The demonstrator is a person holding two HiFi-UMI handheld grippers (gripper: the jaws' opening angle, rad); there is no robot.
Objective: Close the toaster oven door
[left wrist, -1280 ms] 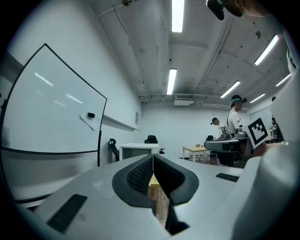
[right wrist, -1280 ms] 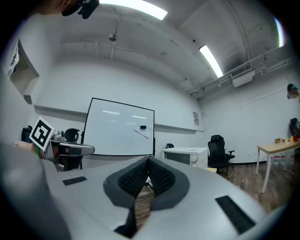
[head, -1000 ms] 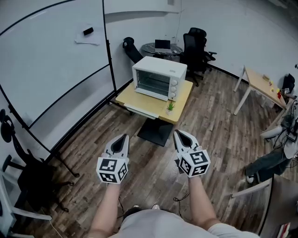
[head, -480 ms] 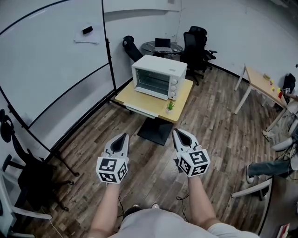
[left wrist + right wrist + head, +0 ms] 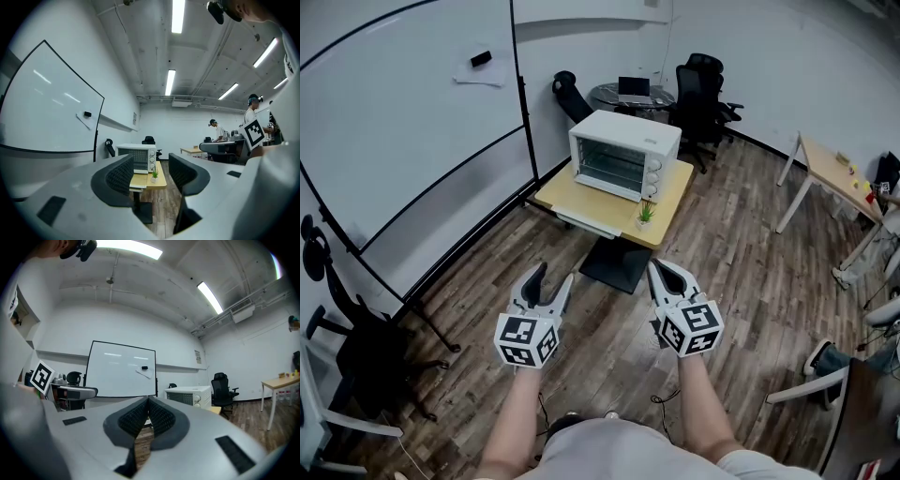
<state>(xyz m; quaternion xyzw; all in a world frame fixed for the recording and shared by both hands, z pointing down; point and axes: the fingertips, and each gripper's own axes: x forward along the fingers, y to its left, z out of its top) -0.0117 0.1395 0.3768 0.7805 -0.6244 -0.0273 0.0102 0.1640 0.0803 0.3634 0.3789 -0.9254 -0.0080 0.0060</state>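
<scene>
The white toaster oven stands on a small yellow table across the room, its glass door upright against its front. Both grippers hang in the air well short of it, over the wood floor. My left gripper is open, with nothing between its fingers; in the left gripper view the toaster oven shows far off past the gap of the left gripper. My right gripper is shut and empty; in the right gripper view the toaster oven lies right of the closed right gripper.
A small potted plant sits at the table's near corner. A whiteboard on a stand runs along the left. Black office chairs and a round table with a laptop stand behind. A wooden desk is at right.
My left gripper's jaws have opened; they were shut in the earlier frames. The right gripper has held still. A person's legs at the right edge have shifted away.
</scene>
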